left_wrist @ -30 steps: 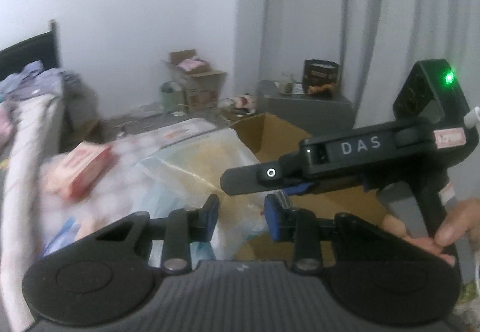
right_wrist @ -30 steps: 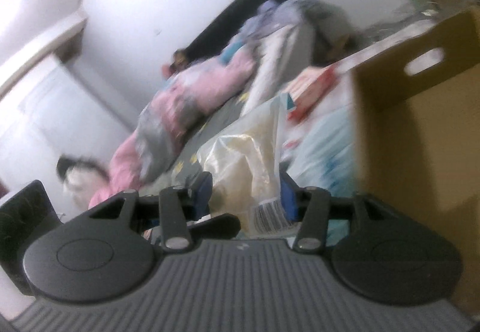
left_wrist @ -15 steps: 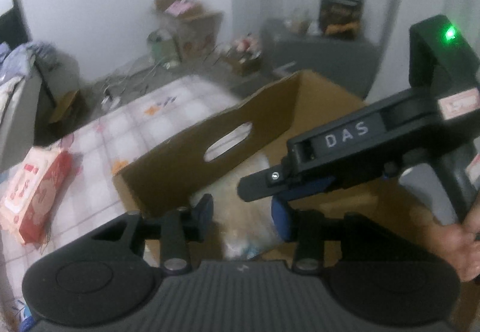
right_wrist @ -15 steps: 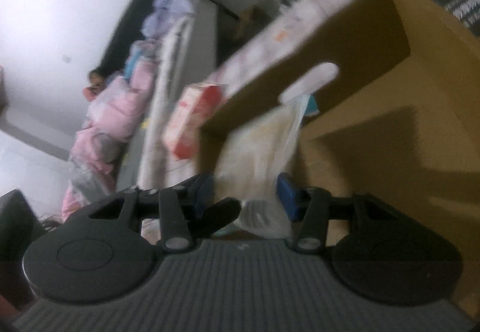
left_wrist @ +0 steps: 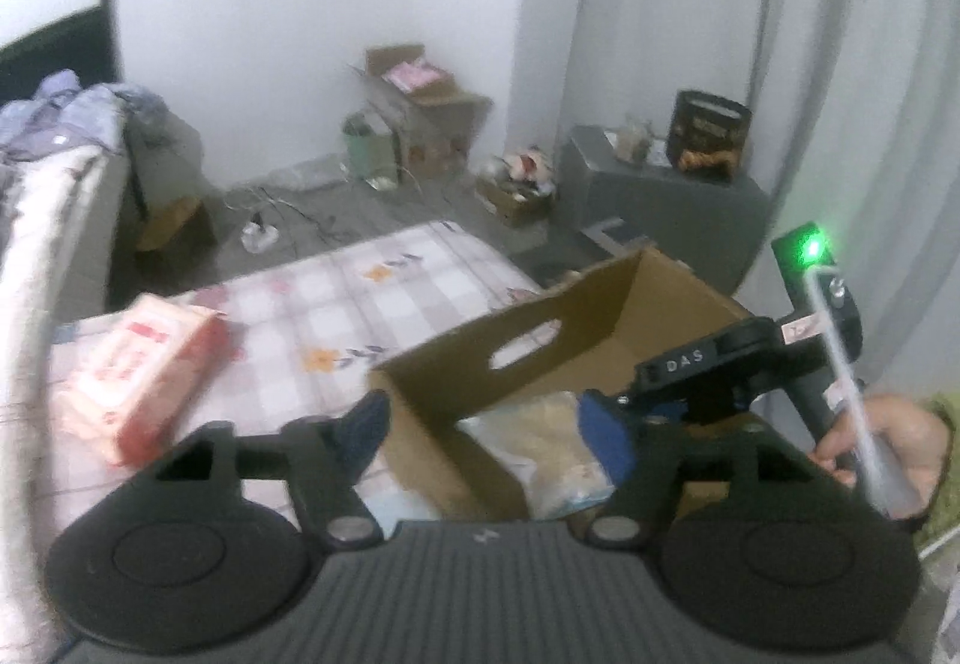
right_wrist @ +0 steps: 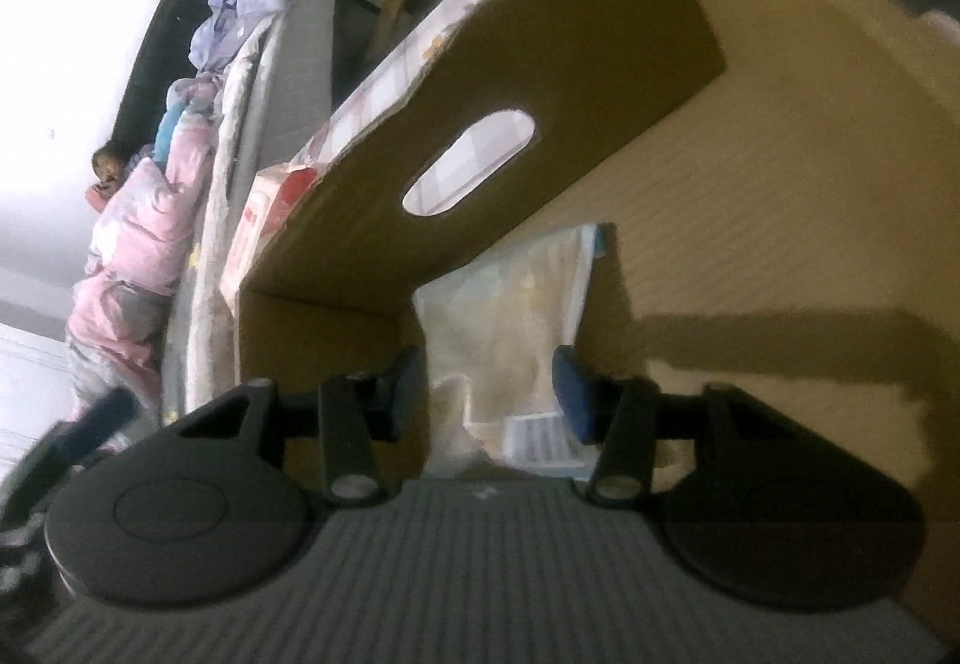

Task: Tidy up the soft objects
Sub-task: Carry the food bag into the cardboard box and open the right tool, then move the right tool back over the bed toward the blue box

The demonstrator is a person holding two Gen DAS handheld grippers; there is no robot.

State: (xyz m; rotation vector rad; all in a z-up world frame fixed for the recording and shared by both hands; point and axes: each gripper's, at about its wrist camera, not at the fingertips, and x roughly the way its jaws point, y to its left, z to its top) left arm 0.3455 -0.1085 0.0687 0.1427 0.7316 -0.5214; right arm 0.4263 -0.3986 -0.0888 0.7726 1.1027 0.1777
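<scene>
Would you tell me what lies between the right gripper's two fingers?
The clear bag stands between the right gripper fingers, inside the cardboard box; the right wrist view shows it. Whether the pads press it is unclear.

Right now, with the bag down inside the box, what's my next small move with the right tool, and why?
Probably open the right tool and let go: its pads look closed on the plastic bag, whose far end rests on the floor of the cardboard box against the handle-hole wall.
</scene>
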